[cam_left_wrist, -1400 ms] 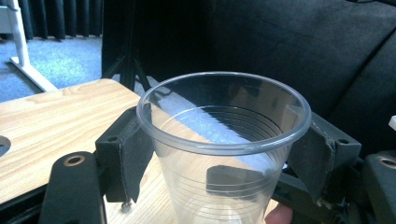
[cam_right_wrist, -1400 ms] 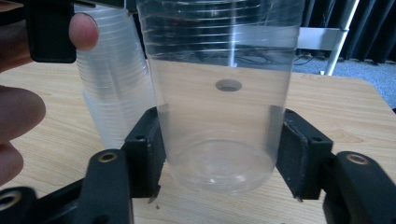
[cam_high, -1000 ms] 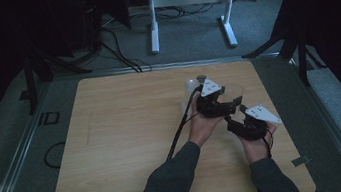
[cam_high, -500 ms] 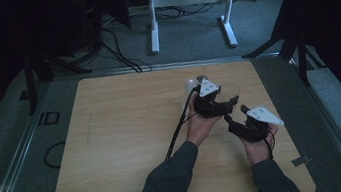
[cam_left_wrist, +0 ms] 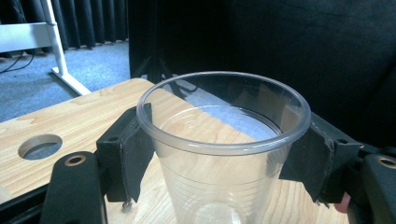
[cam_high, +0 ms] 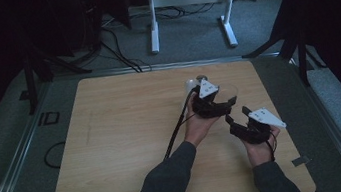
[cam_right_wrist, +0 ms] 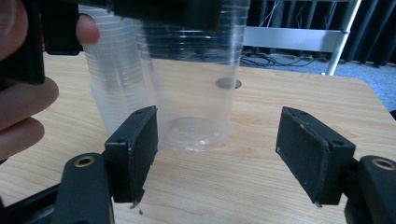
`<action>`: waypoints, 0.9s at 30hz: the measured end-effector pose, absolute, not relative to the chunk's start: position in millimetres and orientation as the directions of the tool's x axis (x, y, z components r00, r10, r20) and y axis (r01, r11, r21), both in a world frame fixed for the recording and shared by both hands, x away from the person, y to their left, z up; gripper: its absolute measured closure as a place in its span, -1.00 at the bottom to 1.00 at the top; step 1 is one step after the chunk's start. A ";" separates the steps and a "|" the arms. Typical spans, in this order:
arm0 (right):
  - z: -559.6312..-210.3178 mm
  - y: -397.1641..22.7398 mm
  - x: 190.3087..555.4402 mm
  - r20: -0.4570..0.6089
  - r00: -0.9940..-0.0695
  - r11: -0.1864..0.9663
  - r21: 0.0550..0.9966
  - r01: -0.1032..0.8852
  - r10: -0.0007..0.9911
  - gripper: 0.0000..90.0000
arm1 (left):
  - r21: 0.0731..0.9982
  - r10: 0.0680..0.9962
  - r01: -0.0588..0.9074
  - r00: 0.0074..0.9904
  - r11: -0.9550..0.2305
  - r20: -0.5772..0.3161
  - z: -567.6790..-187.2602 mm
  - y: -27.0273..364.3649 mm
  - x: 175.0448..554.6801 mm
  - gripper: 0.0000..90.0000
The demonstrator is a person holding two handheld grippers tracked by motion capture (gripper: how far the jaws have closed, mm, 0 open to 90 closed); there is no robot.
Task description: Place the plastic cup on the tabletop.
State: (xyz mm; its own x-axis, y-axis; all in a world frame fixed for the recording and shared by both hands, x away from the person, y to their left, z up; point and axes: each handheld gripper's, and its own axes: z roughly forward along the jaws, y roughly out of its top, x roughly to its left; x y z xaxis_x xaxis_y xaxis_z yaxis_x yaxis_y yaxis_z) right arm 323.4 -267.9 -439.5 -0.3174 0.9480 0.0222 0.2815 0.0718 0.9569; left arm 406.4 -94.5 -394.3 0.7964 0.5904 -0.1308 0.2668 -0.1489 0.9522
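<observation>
My left tongs (cam_left_wrist: 219,154) are closed on the clear cup (cam_left_wrist: 224,154), one pad on each side just under its rim, and the cup stands upright on the table (cam_left_wrist: 60,121) with its long axis running straight up and its mouth open to the top. In the right gripper view that same cup (cam_right_wrist: 194,84) is dead ahead of my right tongs (cam_right_wrist: 217,154), a little to the left of their centre line, with its base (cam_right_wrist: 194,133) resting on the wood just beyond the left pad. My right tongs have just been opening and now stand as wide as they go, with nothing between them. Just behind and to the left of the held cup stands a stack of cups (cam_right_wrist: 114,79), touching or nearly touching it; I can't tell which. From above, my right tongs (cam_high: 236,117) sit close beside my left tongs (cam_high: 220,104). I judge the right needs only a short push forward to take the cup's lower body.
</observation>
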 end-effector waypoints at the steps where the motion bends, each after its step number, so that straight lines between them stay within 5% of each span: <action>1: -439.5 -268.2 323.2 0.024 -0.316 0.069 0.957 0.282 0.948 -0.35 | 0.952 0.591 0.266 0.796 -0.151 -0.129 -394.6 -94.2 406.5 -0.40; 27: -443.4 -275.4 322.1 0.035 -0.297 0.054 0.956 0.288 0.954 -0.35 | 0.954 0.621 0.251 0.778 -0.165 -0.097 -403.5 -80.0 406.6 -0.39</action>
